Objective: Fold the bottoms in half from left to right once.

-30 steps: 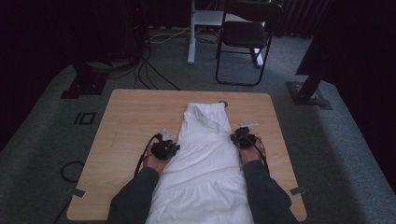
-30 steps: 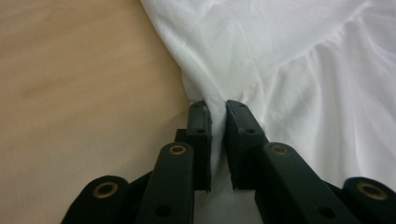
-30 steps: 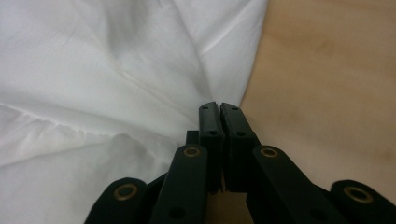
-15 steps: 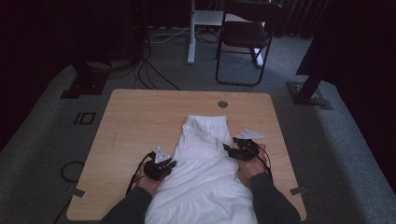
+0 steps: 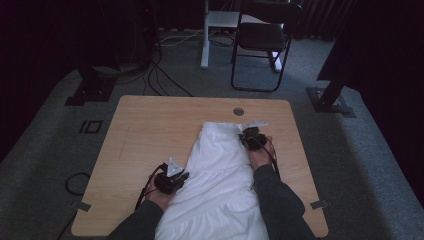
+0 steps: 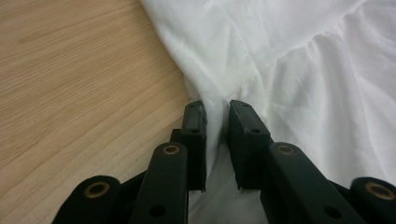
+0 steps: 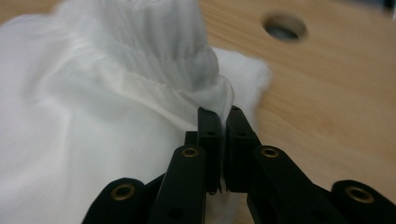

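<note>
1. Left gripper (image 5: 176, 176) sits at the near left side of the white garment (image 5: 220, 175); in the left gripper view (image 6: 215, 109) its jaws are clamped on a fold of the cloth at the garment's edge, with bare wood to one side.
2. Right gripper (image 5: 250, 136) sits at the far right corner of the garment; in the right gripper view (image 7: 223, 112) its jaws have just been closing and now pinch the gathered, ribbed band of the cloth.
3. White garment lies lengthwise down the middle of the wooden table (image 5: 150, 130), its far end short of the round cable hole (image 5: 238, 111), its near end reaching the table's front edge between the person's forearms.
4. Black folding chair (image 5: 262, 40) stands on the carpet beyond the table, well apart from it.
</note>
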`<action>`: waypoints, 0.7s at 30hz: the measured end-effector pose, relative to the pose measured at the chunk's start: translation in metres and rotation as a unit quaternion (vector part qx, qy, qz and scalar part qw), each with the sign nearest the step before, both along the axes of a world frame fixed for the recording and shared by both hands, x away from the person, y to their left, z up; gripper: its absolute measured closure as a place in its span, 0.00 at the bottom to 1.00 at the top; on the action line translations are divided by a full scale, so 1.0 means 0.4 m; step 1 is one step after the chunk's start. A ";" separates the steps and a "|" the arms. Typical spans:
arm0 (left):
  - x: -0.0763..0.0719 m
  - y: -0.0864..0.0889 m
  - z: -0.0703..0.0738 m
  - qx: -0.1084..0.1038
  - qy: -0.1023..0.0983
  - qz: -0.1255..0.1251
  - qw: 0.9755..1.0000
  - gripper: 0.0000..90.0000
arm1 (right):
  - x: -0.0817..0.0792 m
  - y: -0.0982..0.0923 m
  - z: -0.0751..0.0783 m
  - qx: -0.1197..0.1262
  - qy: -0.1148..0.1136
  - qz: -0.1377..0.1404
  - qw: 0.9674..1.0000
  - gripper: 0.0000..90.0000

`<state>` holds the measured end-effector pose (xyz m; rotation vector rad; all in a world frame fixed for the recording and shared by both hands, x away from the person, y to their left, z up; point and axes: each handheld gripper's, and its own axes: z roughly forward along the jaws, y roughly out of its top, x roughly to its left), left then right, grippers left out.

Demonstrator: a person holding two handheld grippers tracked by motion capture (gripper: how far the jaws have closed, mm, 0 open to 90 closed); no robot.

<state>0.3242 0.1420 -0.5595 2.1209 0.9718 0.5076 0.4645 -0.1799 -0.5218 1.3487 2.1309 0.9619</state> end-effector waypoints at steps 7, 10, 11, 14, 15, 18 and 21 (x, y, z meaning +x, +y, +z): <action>-0.006 -0.002 0.000 -0.002 0.001 0.000 1.000 0.86 | 0.035 -0.033 -0.074 0.024 0.037 -0.044 0.998 0.76; -0.014 -0.003 -0.001 -0.001 0.000 -0.003 1.000 0.86 | 0.039 -0.036 -0.070 0.016 0.043 -0.044 0.998 0.64; -0.020 -0.005 -0.001 0.000 -0.001 -0.004 1.000 0.86 | 0.040 -0.038 -0.068 0.021 0.048 -0.047 0.998 0.63; -0.031 -0.009 -0.001 0.007 -0.007 -0.008 1.000 0.86 | 0.025 -0.051 -0.044 0.082 0.034 -0.039 0.995 0.56; -0.034 -0.010 -0.002 0.007 -0.008 -0.008 1.000 0.86 | 0.017 -0.053 -0.036 0.101 0.022 -0.038 0.994 0.53; -0.040 -0.011 -0.002 0.007 -0.006 -0.007 1.000 0.85 | 0.003 -0.041 -0.018 0.125 -0.004 -0.018 0.992 0.46; -0.046 -0.010 -0.002 0.006 -0.004 -0.008 1.000 0.85 | 0.010 -0.011 -0.026 0.086 0.009 -0.001 0.996 0.43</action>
